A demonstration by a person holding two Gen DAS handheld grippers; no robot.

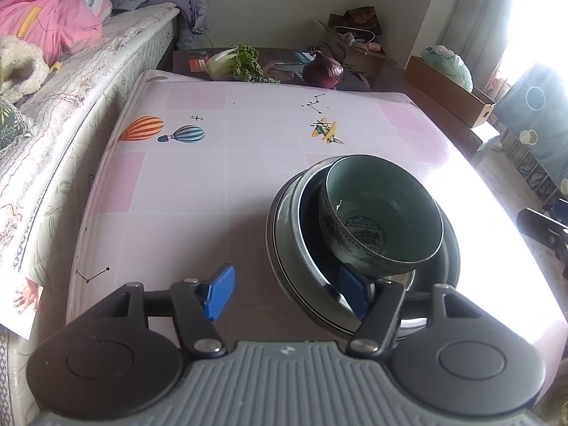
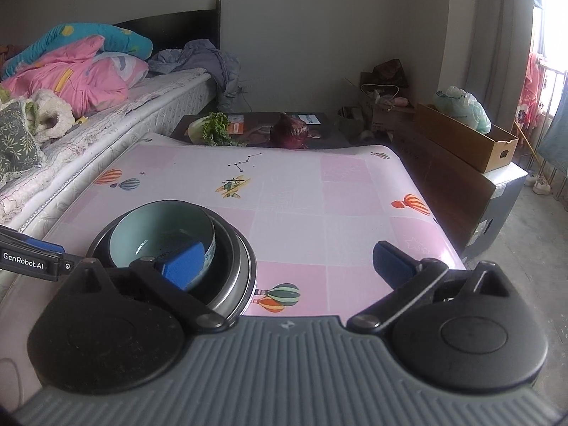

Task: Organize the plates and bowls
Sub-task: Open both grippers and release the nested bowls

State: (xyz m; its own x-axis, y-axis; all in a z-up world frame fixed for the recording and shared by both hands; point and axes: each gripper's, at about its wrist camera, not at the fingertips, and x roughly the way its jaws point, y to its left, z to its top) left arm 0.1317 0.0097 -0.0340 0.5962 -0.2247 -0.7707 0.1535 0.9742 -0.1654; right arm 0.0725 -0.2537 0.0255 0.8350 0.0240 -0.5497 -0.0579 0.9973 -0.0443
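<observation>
Pink balloon-print tablecloth (image 2: 291, 191) is carrying one stack of dishes, with both grippers standing open beside it.

Nearest, the left gripper (image 1: 285, 296) is holding its blue pads at medium width, nothing between them; its right-hand pad is overlapping the dark plates (image 1: 284, 241) in view, contact unclear. The right gripper (image 2: 287, 266) is standing fully wide over bare cloth, gripping nothing. A teal bowl (image 1: 381, 209) is sitting upright inside those nested plates near the table's front. At the far edge, leafy greens (image 2: 213, 127) and a red onion (image 2: 289, 131) are lying on a dark board. A bed with pink bedding (image 2: 78, 74) is flanking the table; cardboard boxes (image 2: 465, 138) are standing beyond.
</observation>
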